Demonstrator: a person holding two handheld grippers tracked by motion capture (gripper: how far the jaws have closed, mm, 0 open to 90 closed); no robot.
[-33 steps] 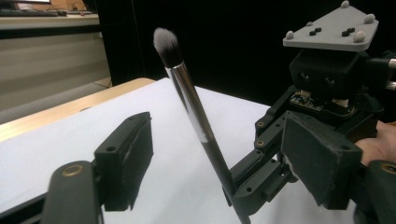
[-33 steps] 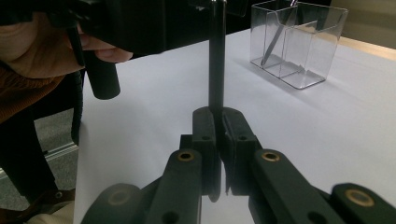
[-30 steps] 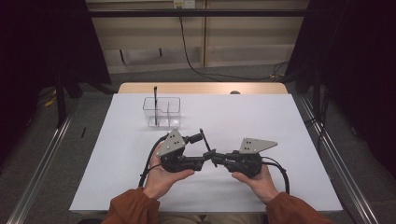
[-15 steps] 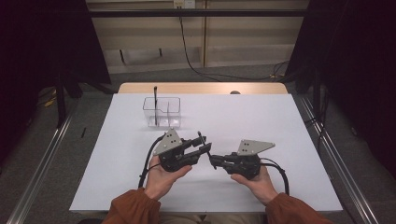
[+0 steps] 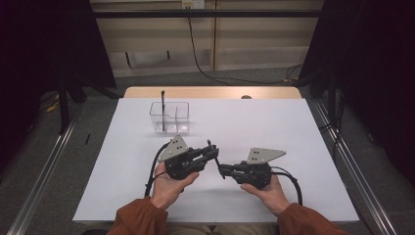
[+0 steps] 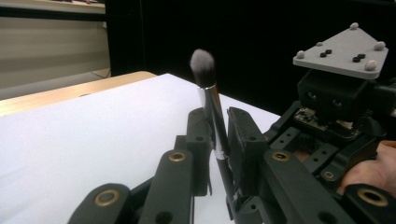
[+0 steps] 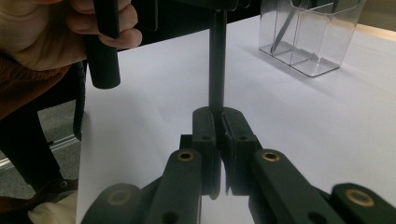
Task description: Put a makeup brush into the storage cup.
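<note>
Closing over the last moment, the left tongs now pinch the makeup brush that the right tongs grip by its handle above the counter. Handover looks half done; the clear organizer awaits.

No readable text, label, brand, number or sign anywhere. Grey plate on tool: only screw heads and round studs, no lettering. Small circuit board beneath plate: marks too small to read. Clear organizer: unmarked. White desk cover: blank.
</note>
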